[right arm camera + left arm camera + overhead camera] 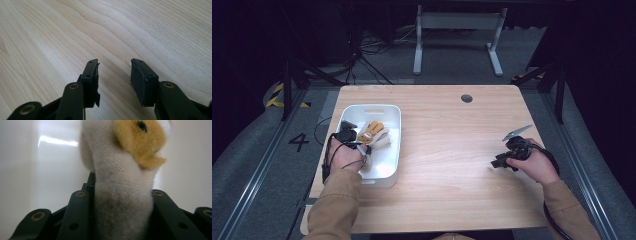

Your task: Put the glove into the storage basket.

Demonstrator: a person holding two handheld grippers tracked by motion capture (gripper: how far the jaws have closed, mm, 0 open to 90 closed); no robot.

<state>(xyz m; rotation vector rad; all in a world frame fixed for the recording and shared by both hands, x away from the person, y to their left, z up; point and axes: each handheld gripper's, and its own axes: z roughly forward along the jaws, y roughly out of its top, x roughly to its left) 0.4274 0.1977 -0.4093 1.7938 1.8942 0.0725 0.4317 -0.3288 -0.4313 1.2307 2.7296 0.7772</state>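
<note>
While the soft toy (122, 202) is pinched by the left gripper (348, 136), it should be lifted straight from the white tub (384, 175); the right gripper (113, 80) is held spread over the table (155, 32).

Lab or recording studio, not a home. Light wooden table with a round cable hole (466, 98) stands on grey carpet floor (247, 160), dark curtains all round. Yellow-black hazard tape (276, 96) and a painted number 4 (298, 141) mark the floor. Metal floor rails (257, 172), loose black cables (367, 60), white metal desk frame (457, 22) behind.
</note>
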